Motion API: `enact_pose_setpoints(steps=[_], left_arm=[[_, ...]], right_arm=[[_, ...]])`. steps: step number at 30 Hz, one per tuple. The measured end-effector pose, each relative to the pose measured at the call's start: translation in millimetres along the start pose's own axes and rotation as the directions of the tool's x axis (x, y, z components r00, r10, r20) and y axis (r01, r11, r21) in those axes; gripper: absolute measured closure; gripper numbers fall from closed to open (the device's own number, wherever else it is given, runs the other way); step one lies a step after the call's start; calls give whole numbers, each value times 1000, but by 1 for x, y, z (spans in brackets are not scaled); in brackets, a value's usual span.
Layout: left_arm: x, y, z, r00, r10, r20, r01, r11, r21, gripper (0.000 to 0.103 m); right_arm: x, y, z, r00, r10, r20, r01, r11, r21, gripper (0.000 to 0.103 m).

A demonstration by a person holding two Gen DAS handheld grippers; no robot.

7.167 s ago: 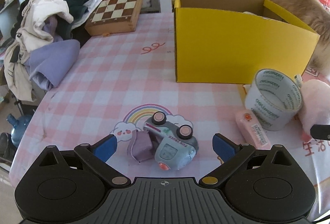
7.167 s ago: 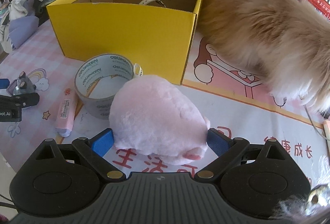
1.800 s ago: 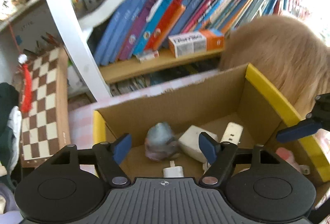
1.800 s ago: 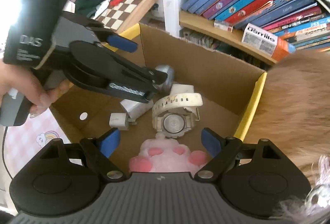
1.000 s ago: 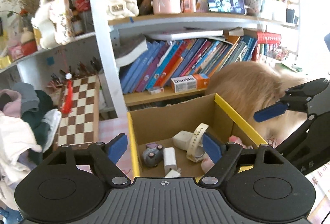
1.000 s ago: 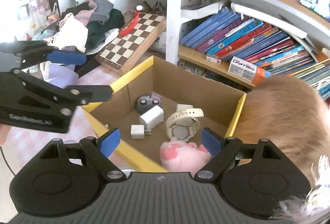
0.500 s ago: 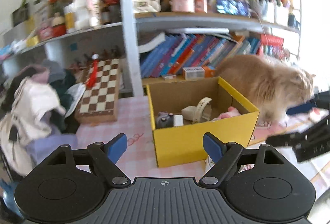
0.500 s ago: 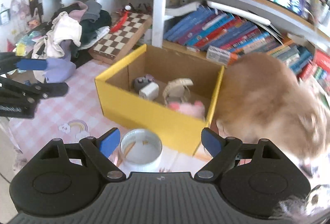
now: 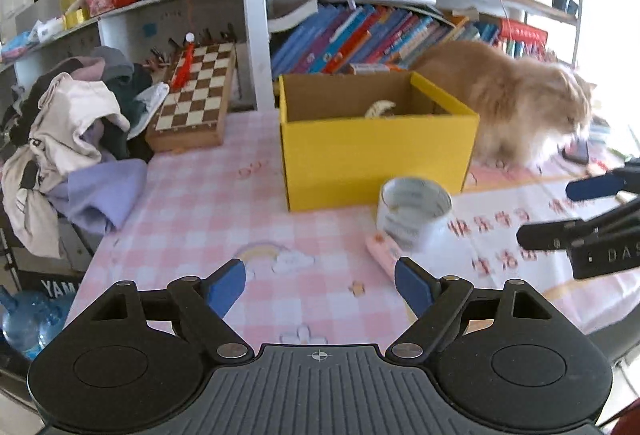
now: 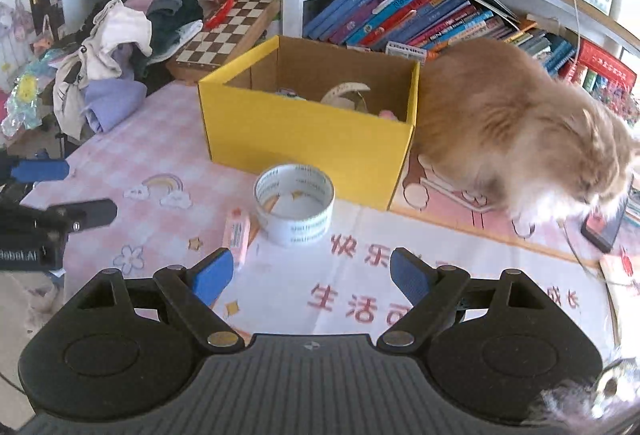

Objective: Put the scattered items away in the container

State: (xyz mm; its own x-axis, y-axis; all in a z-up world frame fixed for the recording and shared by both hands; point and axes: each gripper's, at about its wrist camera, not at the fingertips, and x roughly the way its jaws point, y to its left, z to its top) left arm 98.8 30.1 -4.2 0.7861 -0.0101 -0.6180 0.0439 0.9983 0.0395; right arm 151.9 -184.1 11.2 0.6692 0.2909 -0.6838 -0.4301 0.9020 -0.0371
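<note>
Both tools have drawn back from over the yellow box since a second ago, so the box that then filled the views now stands further off on the pink checked counter, and the roll of tape and the pink stick have come into sight in front of it. The left tool has its blue pads spread wide with nothing between them; the right tool is spread wide and empty too. The one box is open at the top; over its rim show a cream watch strap, a bit of a pink plush toy and a small grey thing too hidden to name; the rest of its floor is out of sight. Outside it two loose items lie on the counter: one roll of clear tape on its flat end just before the box's near right corner, and one pale pink stick touching or nearly touching the roll's left side. One ginger cat stands right beside the box. One chessboard lies behind left, by a heap of clothes.
</note>
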Motion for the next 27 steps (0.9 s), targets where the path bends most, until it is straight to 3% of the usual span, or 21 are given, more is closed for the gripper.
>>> enact_pose_setpoints(steps=[8,27], left_arm=[[-8,-19,-21,1000,-3,-21,4,999,49,17],[-6,-40,-29,997,-23,-76,32,991,127,17]], right_arm=[[-3,8,-31,999,-29,-29,31,998,57,18],[-8,6,-45,997,-66,-36,69,991,111,18]])
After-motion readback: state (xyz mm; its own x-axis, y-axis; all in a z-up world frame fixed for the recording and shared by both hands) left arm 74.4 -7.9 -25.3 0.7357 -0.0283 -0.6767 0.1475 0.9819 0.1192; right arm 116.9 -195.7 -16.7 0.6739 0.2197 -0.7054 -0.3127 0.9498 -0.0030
